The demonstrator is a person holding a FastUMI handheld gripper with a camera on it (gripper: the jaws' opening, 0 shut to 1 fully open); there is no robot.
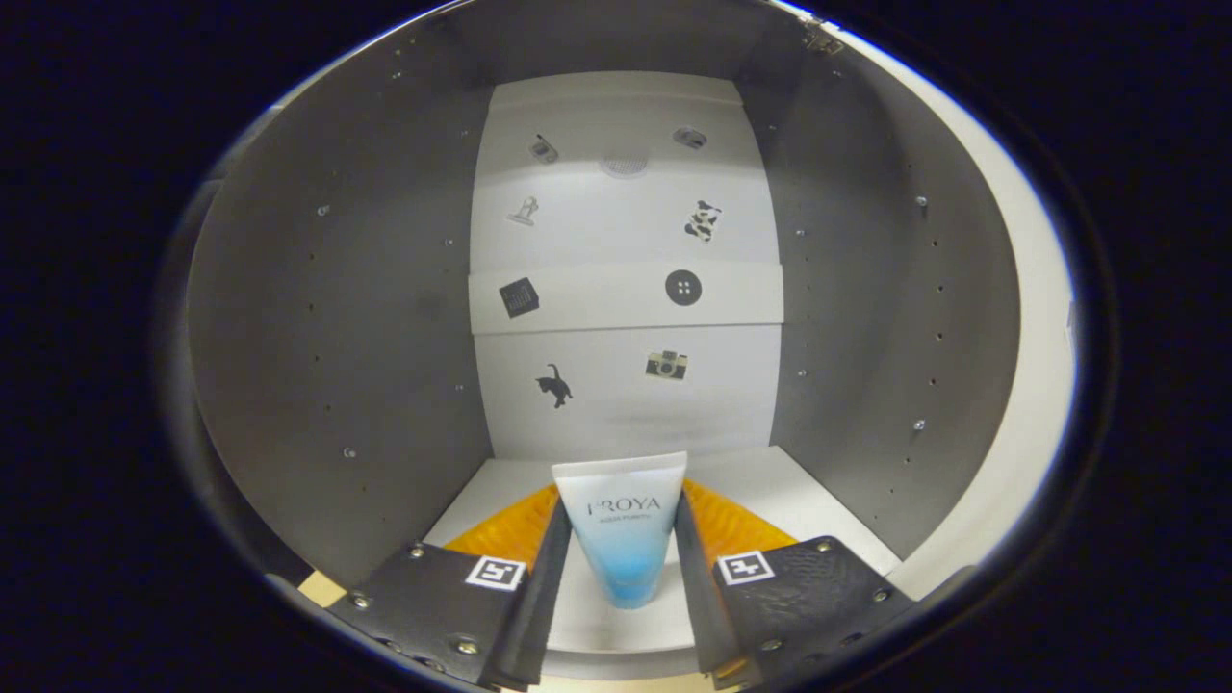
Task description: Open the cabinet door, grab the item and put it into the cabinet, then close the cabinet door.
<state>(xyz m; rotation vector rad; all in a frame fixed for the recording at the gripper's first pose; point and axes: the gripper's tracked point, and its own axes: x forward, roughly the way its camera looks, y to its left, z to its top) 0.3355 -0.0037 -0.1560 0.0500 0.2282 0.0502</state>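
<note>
Nearest: gripper [624, 539] pinching a tube [624, 525], one finger pressed against each flank. Tube held crimp-end up, narrow cap end down, hanging just above the cabinet floor [818, 481]; whether the cap touches the floor, hard to tell. Label faces back toward the gripper.

Just beyond the fingers: pale floor of the lower compartment, bare on both sides of the tube. Grey side walls [366, 385] rising left and right of the fingers, dotted with shelf-pin holes.

Farther ahead: white back panel [626, 414] with small stickers, a cat and a camera below, more above. Shelf [626, 300] crossing at mid height, its front edge carrying two further stickers. Hinge [820, 40] high up on the right, with a pale strip past the right wall, probably the opened door's inner face.

Step in hand, judged from this: placing. Door already open, tube already grasped and carried inside, not yet released.

Next move likely calls for lowering until the cap end bears on the floor, then spreading the fingers gently. Narrow cap makes a poor base, so possibly topples once freed; laying it flat safer. Then straight withdrawal clear of the walls, and swinging the door shut.
</note>
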